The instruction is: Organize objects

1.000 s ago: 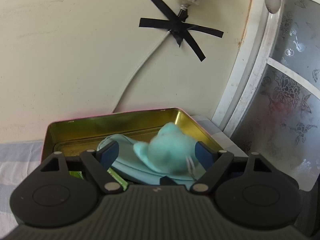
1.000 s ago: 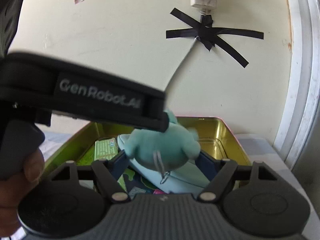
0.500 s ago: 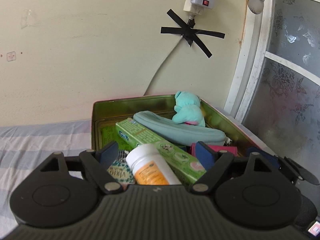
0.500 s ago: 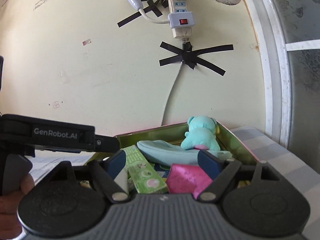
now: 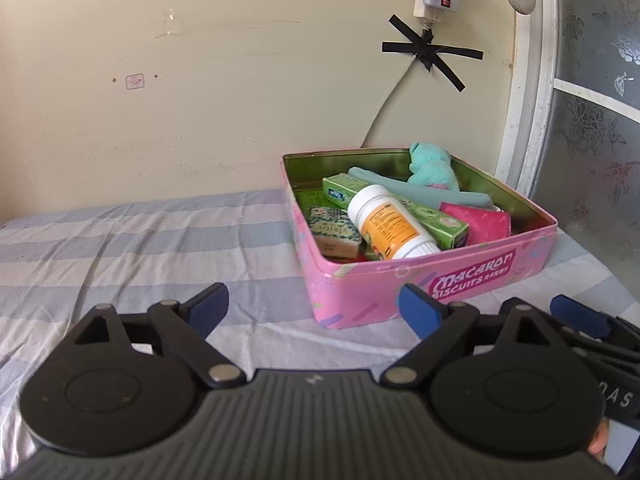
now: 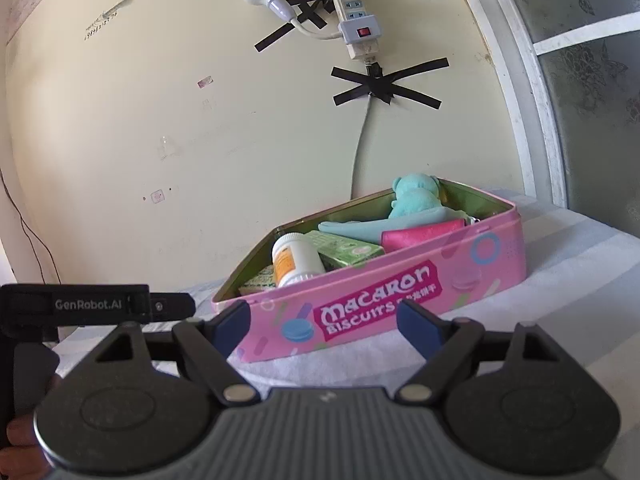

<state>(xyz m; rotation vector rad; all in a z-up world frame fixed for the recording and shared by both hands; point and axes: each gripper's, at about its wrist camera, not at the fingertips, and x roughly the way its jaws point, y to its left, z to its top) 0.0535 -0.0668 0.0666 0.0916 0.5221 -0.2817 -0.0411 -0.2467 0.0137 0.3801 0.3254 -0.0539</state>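
Now both grippers, left (image 5: 314, 307) and right (image 6: 322, 322), jaws spread and empty, short of the pink tin (image 5: 432, 280).

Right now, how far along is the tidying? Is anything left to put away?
It looks nearly done. The tin already holds the plush, bottle, green box and pink pouch. Nothing is in hand: the left gripper and right gripper are open and empty. No loose items show on the striped cloth. No lid is in view.

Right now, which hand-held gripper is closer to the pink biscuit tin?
Right, slightly. The right hand-held gripper faces the pink biscuit tin's long side; the left hand-held gripper sits back, leftward.
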